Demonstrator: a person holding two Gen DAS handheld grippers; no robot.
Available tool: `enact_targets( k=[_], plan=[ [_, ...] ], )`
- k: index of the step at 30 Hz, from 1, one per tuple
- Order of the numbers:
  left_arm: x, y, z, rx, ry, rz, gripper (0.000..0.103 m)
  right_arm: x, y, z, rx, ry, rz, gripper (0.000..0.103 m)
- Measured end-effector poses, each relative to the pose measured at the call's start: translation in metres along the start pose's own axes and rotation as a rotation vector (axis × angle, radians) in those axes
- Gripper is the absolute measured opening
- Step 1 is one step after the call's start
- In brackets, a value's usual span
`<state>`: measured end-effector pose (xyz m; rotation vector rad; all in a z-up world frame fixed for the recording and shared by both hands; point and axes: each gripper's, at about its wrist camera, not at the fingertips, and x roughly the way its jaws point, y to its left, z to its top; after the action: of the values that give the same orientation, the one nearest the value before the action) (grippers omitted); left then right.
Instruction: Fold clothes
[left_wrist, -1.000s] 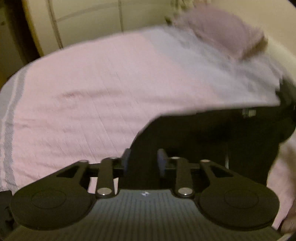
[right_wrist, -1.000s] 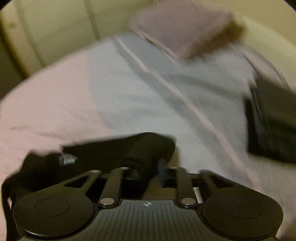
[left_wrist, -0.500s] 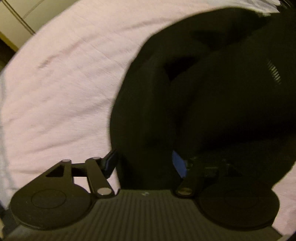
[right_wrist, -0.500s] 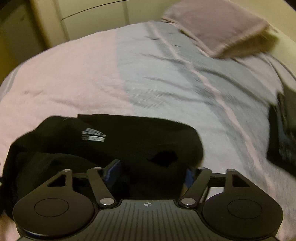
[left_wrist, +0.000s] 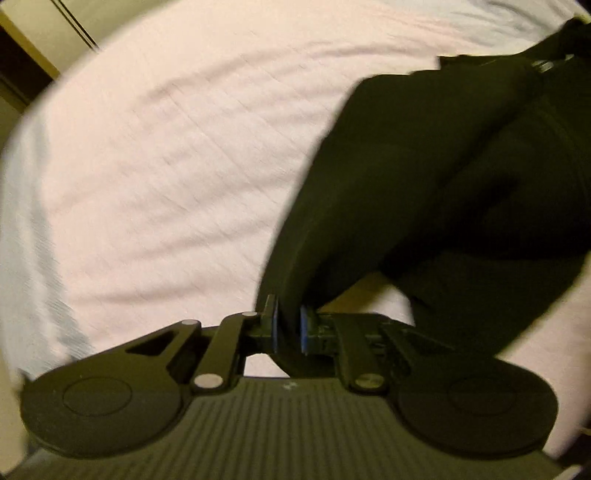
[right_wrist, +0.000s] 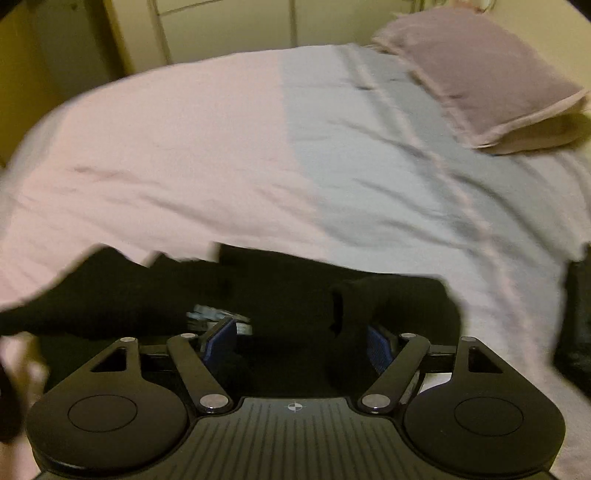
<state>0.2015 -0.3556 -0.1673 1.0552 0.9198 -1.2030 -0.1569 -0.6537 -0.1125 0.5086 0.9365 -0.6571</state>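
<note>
A black garment (left_wrist: 424, 192) lies bunched on the pink and grey bedspread (left_wrist: 155, 155). In the left wrist view my left gripper (left_wrist: 288, 326) is shut on a fold of this black cloth, which runs up and to the right from the blue pads. In the right wrist view my right gripper (right_wrist: 301, 339) stands open, its blue pads wide apart, with the black garment (right_wrist: 258, 291) lying between and in front of them. A small white label shows by the left pad.
A mauve pillow (right_wrist: 487, 74) lies at the bed's far right. Another dark item (right_wrist: 576, 314) sits at the right edge of the bed. Cream cupboard doors (right_wrist: 229, 29) stand beyond the bed. The pink half of the bedspread (right_wrist: 155, 155) stretches left.
My left gripper, open half a second ago, has shut on the black cloth. My right gripper let go of the garment earlier and stays open; the garment has shifted on the bed.
</note>
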Motion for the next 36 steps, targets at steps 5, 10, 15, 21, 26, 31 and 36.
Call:
enact_targets(
  k=[5,10,15,21,26,31,36],
  plan=[
    [-0.006,0.006,0.021,-0.038,-0.058,-0.230,0.030,0.051,0.015,0.030,-0.073,-0.006,0.171,0.076],
    [0.022,0.006,0.073,-0.084,-0.149,-0.229,0.056,0.137,0.011,0.043,-0.105,0.116,0.216,0.076],
    [0.081,0.011,0.129,-0.106,-0.147,-0.181,0.060,0.156,-0.013,0.022,-0.141,0.166,0.057,0.075],
    [0.134,0.011,0.162,-0.030,-0.098,-0.216,0.060,0.088,-0.112,-0.044,0.132,0.191,-0.176,0.076],
    [0.157,0.003,0.180,0.051,-0.060,-0.285,0.060,0.041,-0.159,-0.117,0.434,0.327,-0.236,0.076],
    [0.172,-0.010,0.176,0.135,0.029,-0.352,0.004,0.003,-0.123,-0.088,0.328,0.078,-0.250,0.076],
    [0.132,-0.023,0.142,0.230,-0.037,-0.329,0.002,0.029,-0.072,-0.019,0.005,-0.079,-0.088,0.076]
  ],
)
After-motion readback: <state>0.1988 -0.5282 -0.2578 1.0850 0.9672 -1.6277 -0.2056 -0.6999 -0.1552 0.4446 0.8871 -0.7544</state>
